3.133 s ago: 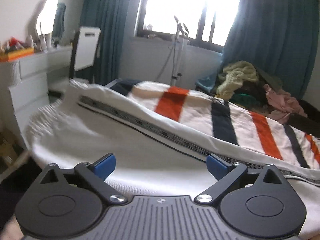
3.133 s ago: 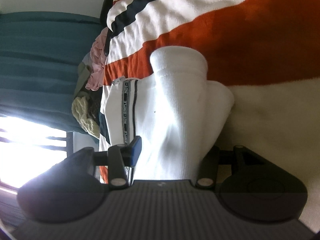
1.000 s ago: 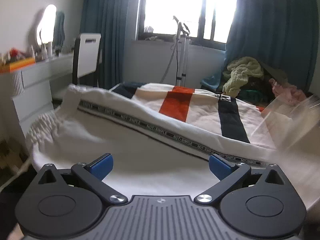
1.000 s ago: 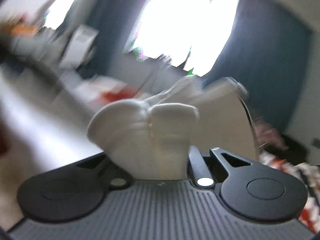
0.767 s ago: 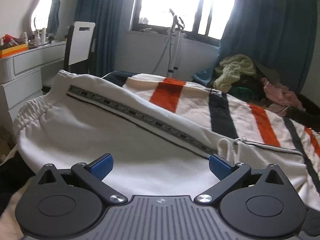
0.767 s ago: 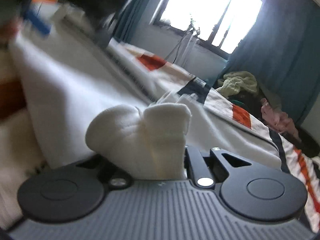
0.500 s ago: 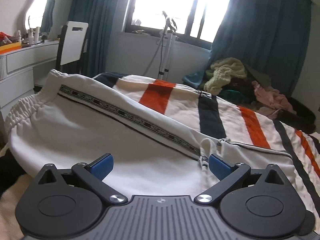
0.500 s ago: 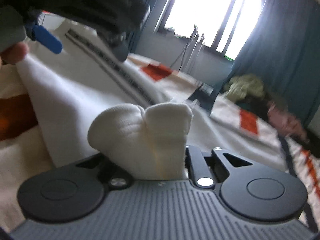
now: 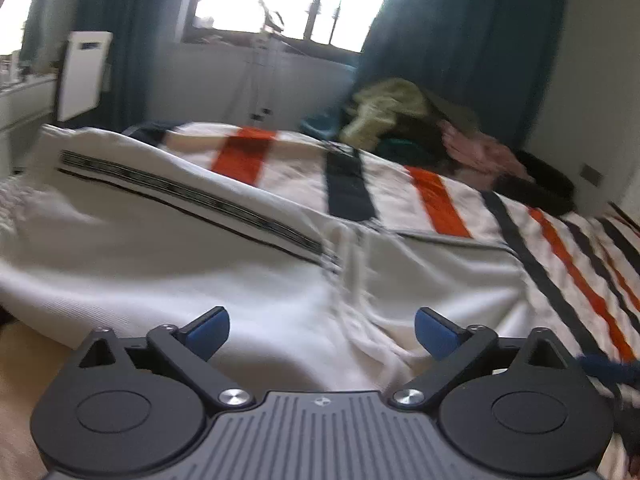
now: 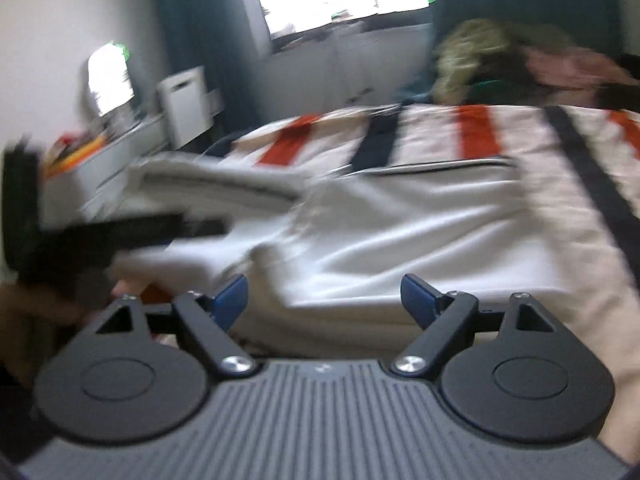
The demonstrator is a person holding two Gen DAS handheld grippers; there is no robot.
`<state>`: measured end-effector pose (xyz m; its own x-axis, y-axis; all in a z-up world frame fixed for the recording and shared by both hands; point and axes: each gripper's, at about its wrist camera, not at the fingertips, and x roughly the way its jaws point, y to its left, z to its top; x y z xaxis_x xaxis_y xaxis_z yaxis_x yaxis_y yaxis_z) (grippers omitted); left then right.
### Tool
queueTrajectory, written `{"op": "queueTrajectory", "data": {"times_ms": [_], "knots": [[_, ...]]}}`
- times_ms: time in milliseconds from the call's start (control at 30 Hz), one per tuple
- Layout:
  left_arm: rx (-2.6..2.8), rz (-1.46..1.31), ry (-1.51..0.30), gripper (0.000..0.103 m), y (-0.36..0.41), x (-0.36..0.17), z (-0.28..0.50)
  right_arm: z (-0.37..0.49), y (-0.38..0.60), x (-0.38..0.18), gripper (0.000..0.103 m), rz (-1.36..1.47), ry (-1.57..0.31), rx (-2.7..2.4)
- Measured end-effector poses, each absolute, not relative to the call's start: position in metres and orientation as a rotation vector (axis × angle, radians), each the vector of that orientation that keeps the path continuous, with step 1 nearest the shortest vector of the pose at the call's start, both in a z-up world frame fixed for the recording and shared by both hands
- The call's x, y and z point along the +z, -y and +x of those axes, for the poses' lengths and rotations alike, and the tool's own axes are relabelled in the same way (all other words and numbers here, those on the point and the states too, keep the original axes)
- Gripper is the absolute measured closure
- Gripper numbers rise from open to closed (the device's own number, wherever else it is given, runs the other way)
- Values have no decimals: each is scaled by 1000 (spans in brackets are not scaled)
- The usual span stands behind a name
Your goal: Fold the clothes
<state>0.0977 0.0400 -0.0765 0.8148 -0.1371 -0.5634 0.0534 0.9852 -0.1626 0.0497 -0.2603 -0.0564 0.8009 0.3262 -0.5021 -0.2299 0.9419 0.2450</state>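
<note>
White trousers (image 9: 248, 280) with a black side stripe lie on the striped bed (image 9: 436, 196), one end doubled over onto the rest. Left gripper (image 9: 320, 328) and right gripper (image 10: 324, 294) hover with fingers spread, empty. Further folds appear to remain.

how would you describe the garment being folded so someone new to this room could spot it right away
Find the bed with the orange and navy striped blanket below the window. Spread across its near end, in front of both open grippers, lie white track pants. A black patterned tape down the side sets them apart from the crumpled clothes pile at the far corner.
</note>
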Motion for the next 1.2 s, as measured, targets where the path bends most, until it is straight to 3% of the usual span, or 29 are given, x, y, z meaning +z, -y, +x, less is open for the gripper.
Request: {"op": "queueTrajectory", "data": {"times_ms": [667, 933, 1200], "knots": [[-101, 29, -771, 3, -14, -114, 105, 111, 293, -113, 19, 198, -665, -25], [-89, -77, -765, 2, -38, -94, 91, 109, 295, -112, 19, 206, -668, -27], [150, -350, -876, 1, -132, -78, 94, 109, 297, -111, 19, 216, -675, -34]]}}
